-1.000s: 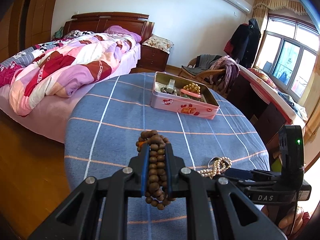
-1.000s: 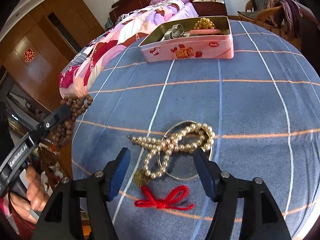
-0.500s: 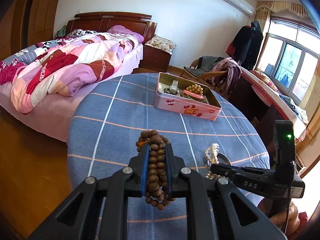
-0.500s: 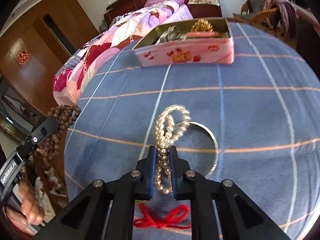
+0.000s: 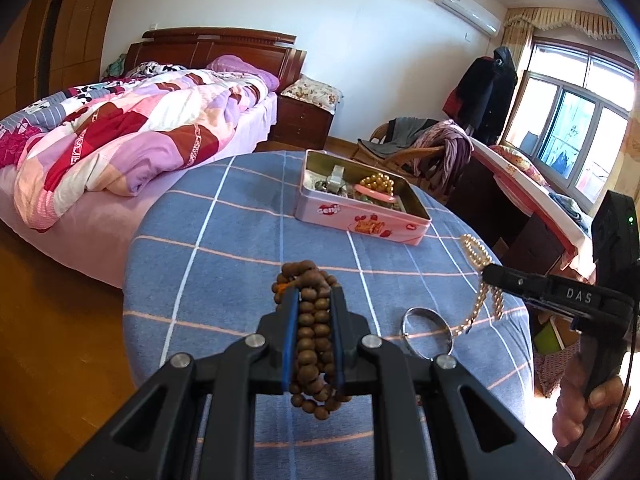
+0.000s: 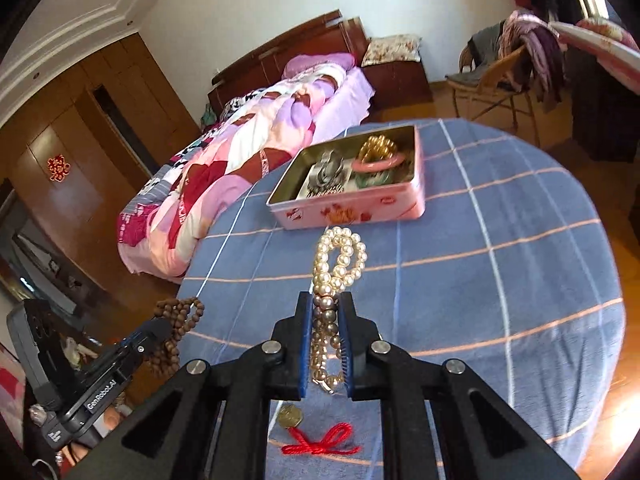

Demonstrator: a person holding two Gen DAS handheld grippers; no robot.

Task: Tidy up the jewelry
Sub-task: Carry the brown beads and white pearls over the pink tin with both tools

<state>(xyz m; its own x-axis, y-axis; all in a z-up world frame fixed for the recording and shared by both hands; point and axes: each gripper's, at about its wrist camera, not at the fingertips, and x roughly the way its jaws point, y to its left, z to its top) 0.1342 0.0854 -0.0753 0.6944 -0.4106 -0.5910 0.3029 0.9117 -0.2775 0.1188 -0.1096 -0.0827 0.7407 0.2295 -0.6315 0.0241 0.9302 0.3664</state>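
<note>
My left gripper [image 5: 314, 300] is shut on a brown wooden bead bracelet [image 5: 312, 336] and holds it above the blue checked tablecloth [image 5: 224, 240]. My right gripper [image 6: 326, 304] is shut on a pearl necklace [image 6: 338, 256], lifted off the cloth; it also shows in the left wrist view [image 5: 478, 276]. An open pink tin [image 5: 360, 220] with jewelry inside stands at the far side of the table, also in the right wrist view [image 6: 352, 208]. A silver bangle [image 5: 427, 332] lies on the cloth. A gold pendant [image 6: 290, 416] on red cord [image 6: 320, 440] lies under my right gripper.
A bed with a pink patchwork quilt [image 5: 120, 136] stands to the left of the round table. A chair draped with clothes [image 5: 424, 148] and a dark desk [image 5: 516, 216] are behind and to the right. The table edge drops to wooden floor [image 5: 52, 340].
My right gripper closed on the pearl necklace and lifted it off the cloth toward the tin, leaving the silver bangle behind. My left gripper kept hold of the wooden beads and rose a little.
</note>
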